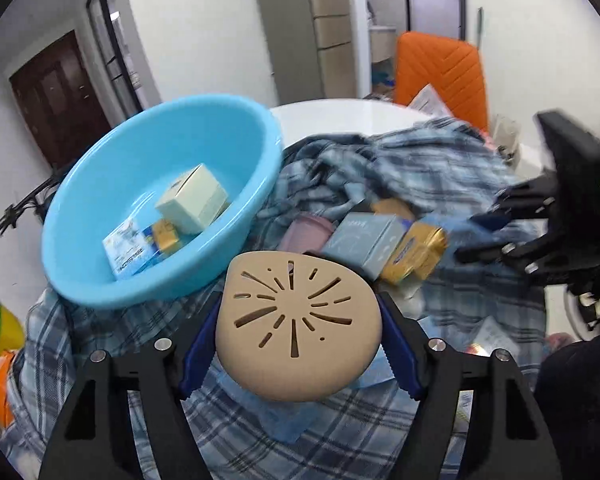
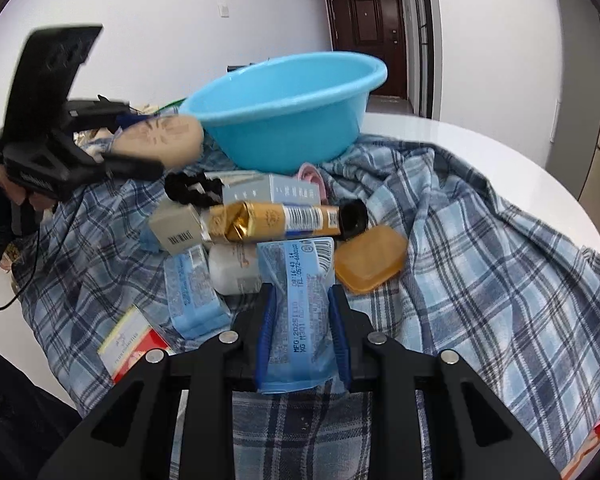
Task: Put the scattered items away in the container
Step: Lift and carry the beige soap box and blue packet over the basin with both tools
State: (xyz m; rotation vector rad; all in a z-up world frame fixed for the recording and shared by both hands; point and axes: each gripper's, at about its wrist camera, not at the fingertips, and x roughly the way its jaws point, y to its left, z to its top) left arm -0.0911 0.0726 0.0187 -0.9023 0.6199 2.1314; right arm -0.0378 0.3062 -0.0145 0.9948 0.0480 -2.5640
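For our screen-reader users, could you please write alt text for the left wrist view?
The left gripper grips a tan, slotted, rounded case above a blue plaid cloth. Beyond it, a light blue basin holds a few small boxes, with more boxes beside it and the right gripper at the right.

You're in a home dining area: round white table (image 2: pixel 480 148), orange chair (image 1: pixel 440 72), brown entry door (image 2: pixel 366 20), plaid cloth (image 2: pixel 500 260).

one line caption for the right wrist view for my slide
Right gripper shut on a blue packet above a plaid cloth, blue basin behind, left gripper holding a beige slotted case.
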